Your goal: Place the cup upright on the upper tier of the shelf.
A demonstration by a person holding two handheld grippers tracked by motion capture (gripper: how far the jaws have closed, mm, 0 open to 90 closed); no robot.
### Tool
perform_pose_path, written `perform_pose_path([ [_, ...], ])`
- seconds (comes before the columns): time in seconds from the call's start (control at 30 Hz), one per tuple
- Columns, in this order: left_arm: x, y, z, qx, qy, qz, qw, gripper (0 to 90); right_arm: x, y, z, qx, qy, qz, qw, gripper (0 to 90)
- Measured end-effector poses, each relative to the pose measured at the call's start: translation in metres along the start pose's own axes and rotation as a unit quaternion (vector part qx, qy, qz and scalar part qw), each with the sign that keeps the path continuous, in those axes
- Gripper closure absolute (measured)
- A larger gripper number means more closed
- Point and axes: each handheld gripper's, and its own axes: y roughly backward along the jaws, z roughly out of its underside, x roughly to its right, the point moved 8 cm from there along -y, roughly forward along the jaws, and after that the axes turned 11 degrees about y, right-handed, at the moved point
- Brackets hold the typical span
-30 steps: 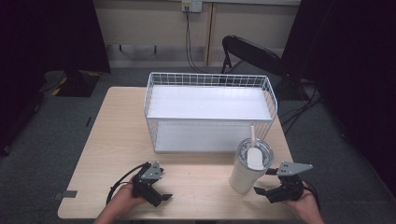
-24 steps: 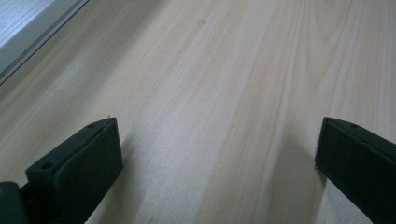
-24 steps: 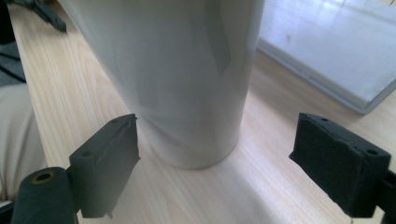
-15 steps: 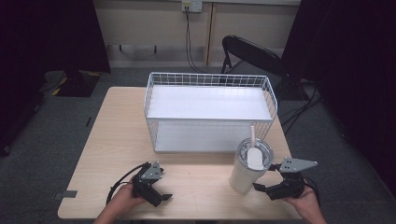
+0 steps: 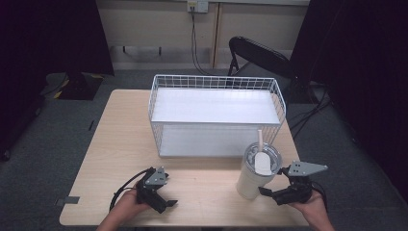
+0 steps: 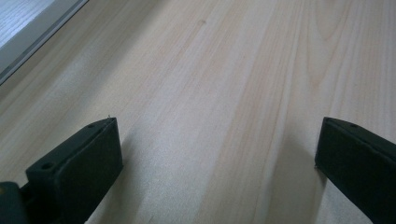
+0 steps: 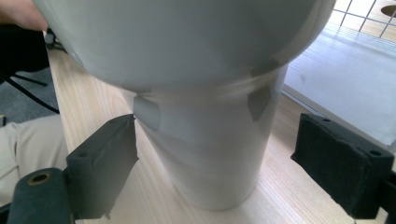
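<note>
Lower right of the high view: right gripper [image 5: 267,193] has closed in on the tumbler [image 5: 256,174], jaws spread wide either side of its base, not yet clamped; a second ago it sat farther right. Grasp looks imminent. Left gripper [image 5: 166,204] unchanged at lower left, jaws wide over the bare table [image 5: 207,180]. Wire basket [image 5: 216,113] behind.
</note>
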Motion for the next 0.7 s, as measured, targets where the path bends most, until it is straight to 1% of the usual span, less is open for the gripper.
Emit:
perform_pose_path([
  [0.3, 0.0, 0.0, 0.0, 0.0, 0.0, 0.0, 1.0, 0.0, -0.002, -0.005, -0.004, 0.01, -0.003, -0.001, 0.9999, 11.7],
  [0.33, 0.0, 0.0, 0.0, 0.0, 0.0, 0.0, 1.0, 0.0, -0.003, -0.007, -0.006, 0.017, -0.004, -0.002, 0.9999, 11.5],
  [0.37, 0.0, 0.0, 0.0, 0.0, 0.0, 0.0, 1.0, 0.0, -0.003, -0.007, -0.006, 0.017, -0.004, -0.002, 0.9999, 11.5],
  [0.4, 0.0, 0.0, 0.0, 0.0, 0.0, 0.0, 1.0, 0.0, -0.004, -0.007, -0.009, 0.025, -0.005, -0.005, 0.9997, 11.5],
  [0.7, 0.0, 0.0, 0.0, 0.0, 0.0, 0.0, 1.0, 0.0, -0.004, -0.01, -0.015, 0.031, -0.003, -0.004, 0.9995, 10.5],
])
